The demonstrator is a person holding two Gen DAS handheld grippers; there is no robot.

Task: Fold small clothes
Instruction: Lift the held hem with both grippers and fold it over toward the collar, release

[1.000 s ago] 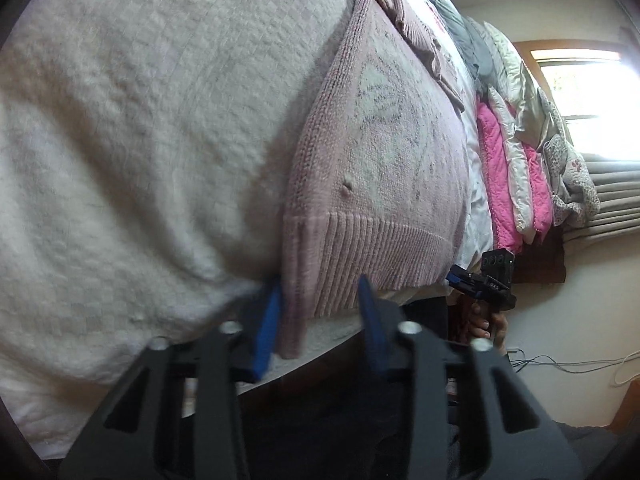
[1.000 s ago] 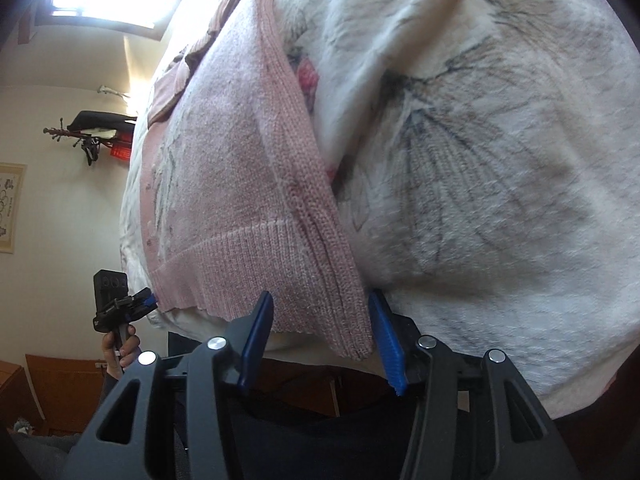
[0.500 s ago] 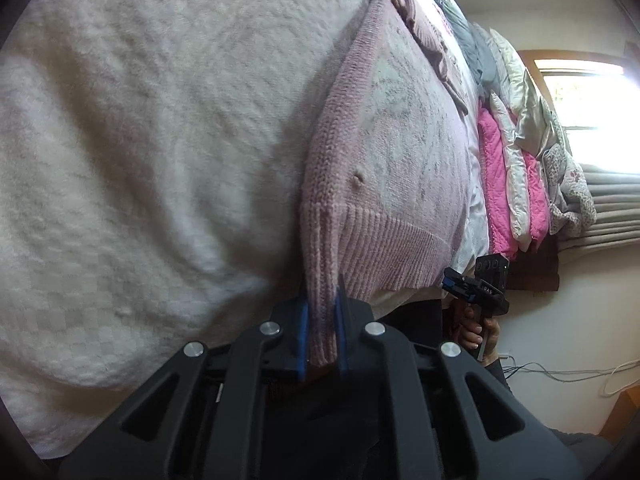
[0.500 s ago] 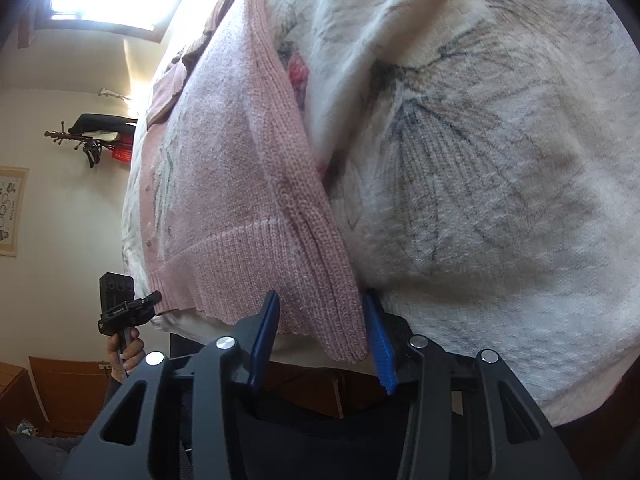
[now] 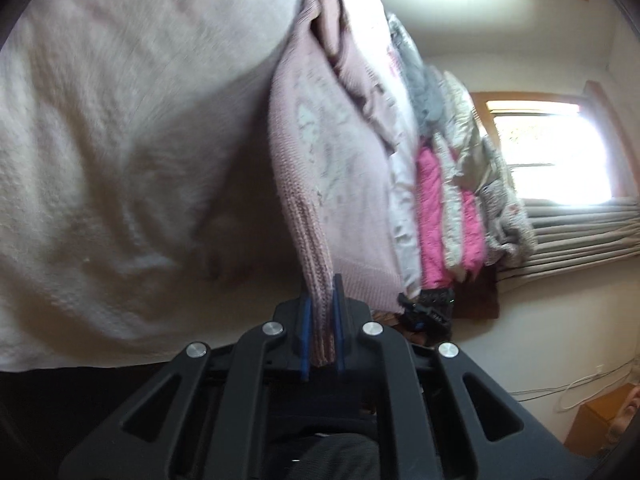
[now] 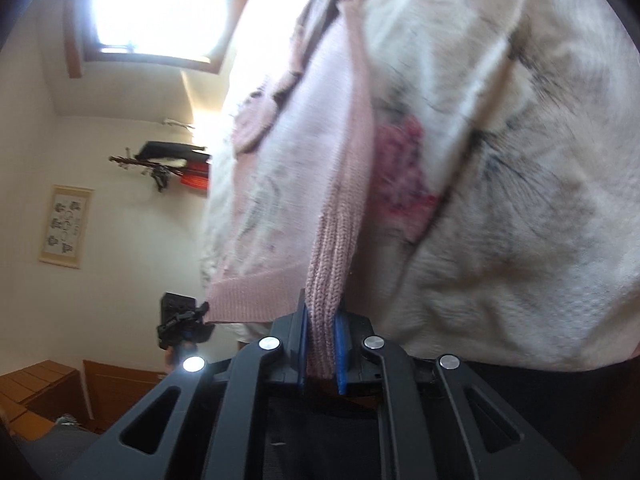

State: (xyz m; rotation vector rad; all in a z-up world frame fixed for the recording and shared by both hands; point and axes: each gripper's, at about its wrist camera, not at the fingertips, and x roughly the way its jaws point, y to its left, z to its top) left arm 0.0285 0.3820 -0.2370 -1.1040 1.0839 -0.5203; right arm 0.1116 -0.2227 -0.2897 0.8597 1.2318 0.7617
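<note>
Two grippers: left gripper (image 5: 320, 312) and right gripper (image 6: 322, 334) are each pinching the pink sweater's (image 5: 336, 168) ribbed hem corners.
Bedspread (image 5: 120, 140): lying open at 9 o'clock.

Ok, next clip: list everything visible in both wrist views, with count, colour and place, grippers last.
sweater: one, pale pink knit, on the bedspread, both hem corners pinched
bedspread: one, cream, flower print in right view
folded clothes: stack, hot pink, white, grey, beyond the sweater
window: one, bright, wood frame
wall scroll: one, beige, far wall
left gripper: black, blue pads, shut on hem
right gripper: black, blue pads, shut on hem
</note>
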